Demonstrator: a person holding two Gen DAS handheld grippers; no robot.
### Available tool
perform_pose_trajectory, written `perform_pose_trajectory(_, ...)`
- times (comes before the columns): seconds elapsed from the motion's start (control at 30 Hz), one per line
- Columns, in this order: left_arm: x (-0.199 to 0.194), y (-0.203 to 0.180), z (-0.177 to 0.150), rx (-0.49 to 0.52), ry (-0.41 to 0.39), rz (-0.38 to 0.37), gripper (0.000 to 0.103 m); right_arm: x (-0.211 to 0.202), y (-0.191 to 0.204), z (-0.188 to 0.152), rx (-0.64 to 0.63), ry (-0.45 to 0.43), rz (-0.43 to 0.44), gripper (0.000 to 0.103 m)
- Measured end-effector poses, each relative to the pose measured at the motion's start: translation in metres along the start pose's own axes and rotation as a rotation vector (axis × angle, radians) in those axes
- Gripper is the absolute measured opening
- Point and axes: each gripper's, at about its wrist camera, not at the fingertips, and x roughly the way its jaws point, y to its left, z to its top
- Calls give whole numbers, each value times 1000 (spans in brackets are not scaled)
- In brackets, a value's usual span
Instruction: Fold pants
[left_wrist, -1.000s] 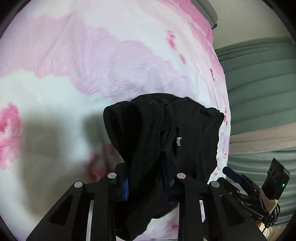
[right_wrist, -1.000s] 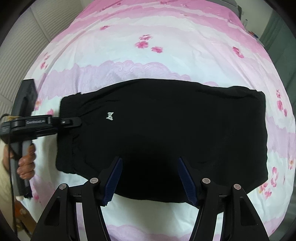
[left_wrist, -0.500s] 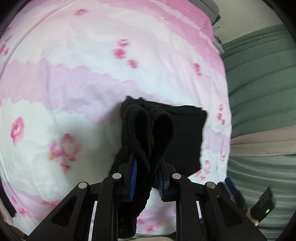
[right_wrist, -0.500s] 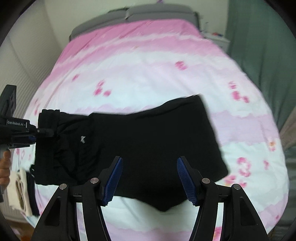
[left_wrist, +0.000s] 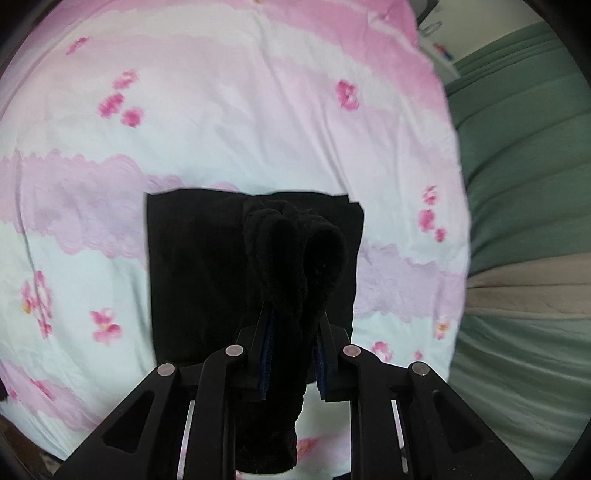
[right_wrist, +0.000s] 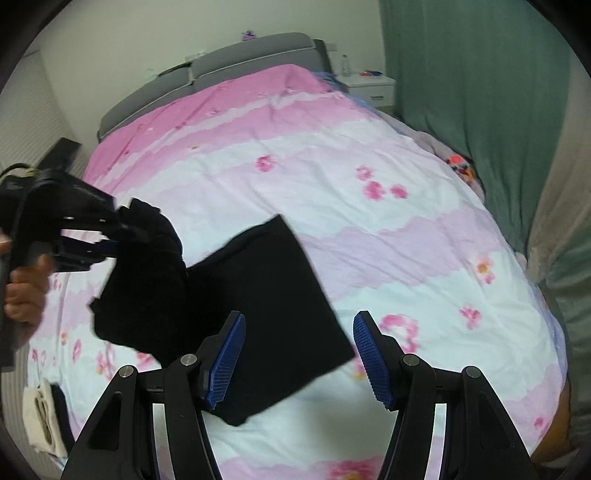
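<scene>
The black pants (left_wrist: 195, 266) lie partly flat on the pink flowered bed (left_wrist: 258, 110). One bunched end is lifted off the cover. My left gripper (left_wrist: 293, 325) is shut on that thick bunch, and cloth hangs down below its fingers. In the right wrist view the left gripper (right_wrist: 110, 236) holds the raised end at the left, with a hand (right_wrist: 26, 291) on its handle. The rest of the pants (right_wrist: 273, 295) slopes down to the bed. My right gripper (right_wrist: 299, 332) hovers above the flat part, open and holding nothing.
A green curtain (right_wrist: 461, 92) hangs along the bed's right side. A grey headboard (right_wrist: 221, 70) and a white nightstand (right_wrist: 369, 86) stand at the far end. Folded white and dark cloth (right_wrist: 40, 417) lies off the bed at the lower left.
Both grippers rose and drew back from the bed. The left gripper tightened on the bunched end and carried it up over the flat part. The right gripper stayed open.
</scene>
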Motion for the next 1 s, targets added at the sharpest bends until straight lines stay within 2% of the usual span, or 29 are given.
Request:
perform_pose_trajectory(0.13,50,-25,-2,-21,71,72,19,8,-30,-2,18,21,-22,62)
perform_pose_trajectory(0.23,74,-40,-6,-24,87,118,20,17,-47,-4,20,40,-35,62)
perform_pose_trajectory(0.33,92,-52,-4,-2,134,101,23,26,-61,-5,27,58,-41,62)
perform_pose_trajectory(0.43,87,-59,-1,50,124,35,45,35,-74,-5,47,64,-28,62)
perform_pose_trajectory(0.47,81,-60,-1,72,106,33,66,39,-78,-5,57,69,-9,62)
perform_pose_trajectory(0.5,69,-59,-2,111,60,35,71,43,-81,-4,66,74,21,62)
perform_pose_trajectory(0.53,61,-57,-2,135,36,36,71,45,-83,-5,70,71,38,62)
perform_pose_trajectory(0.6,42,-43,-11,222,-28,70,73,54,-84,-5,66,73,71,62)
perform_pose_trajectory(0.7,33,-5,-29,265,-70,160,74,71,-81,-7,38,92,121,62)
perform_pose_trajectory(0.73,34,13,-39,264,-73,214,74,78,-79,-8,29,105,130,62)
perform_pose_trajectory(0.8,41,42,-58,239,-65,290,74,93,-73,-12,10,124,155,62)
perform_pose_trajectory(0.87,48,71,-78,206,-45,327,74,107,-64,-16,-19,138,174,62)
perform_pose_trajectory(1.0,59,109,-111,107,-14,315,74,135,-46,-20,-66,178,183,62)
